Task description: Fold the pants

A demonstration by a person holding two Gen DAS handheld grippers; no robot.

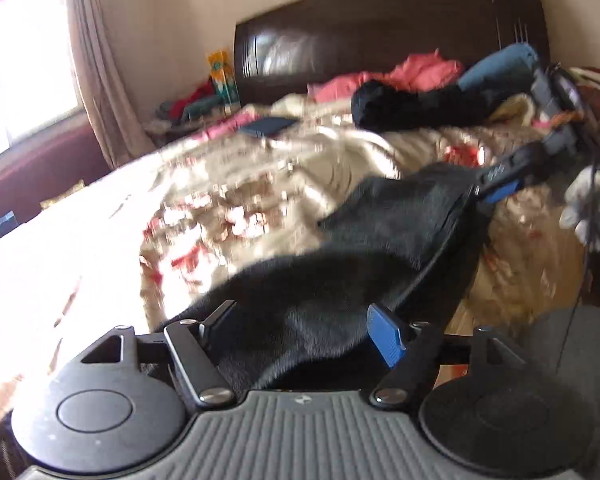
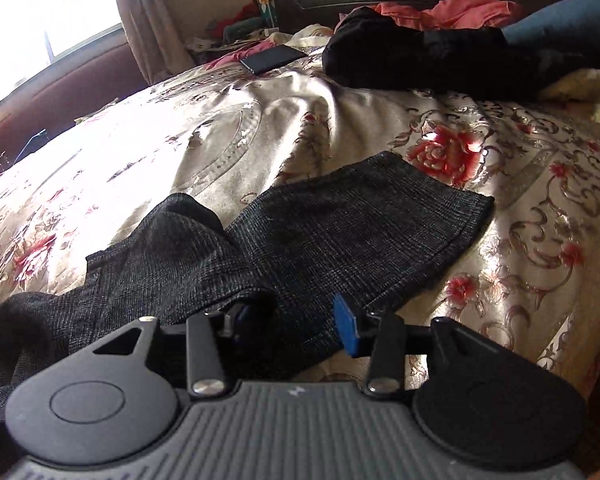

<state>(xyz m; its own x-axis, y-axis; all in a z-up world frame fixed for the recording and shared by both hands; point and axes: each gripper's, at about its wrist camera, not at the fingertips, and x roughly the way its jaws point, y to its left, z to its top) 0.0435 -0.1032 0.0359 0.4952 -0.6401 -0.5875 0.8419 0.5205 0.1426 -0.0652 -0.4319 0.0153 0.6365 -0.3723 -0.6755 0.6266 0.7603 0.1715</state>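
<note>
The dark pants [image 2: 300,232] lie on the floral bedspread [image 2: 520,208], one hem at 1 o'clock. The left gripper [image 1: 304,320] stands wide over the cloth; the right gripper [image 2: 296,316] stands partly open, seemingly gripping nothing. Judged step: release after a fold; next, regrasp an edge. Count: one pants, two grippers.
</note>
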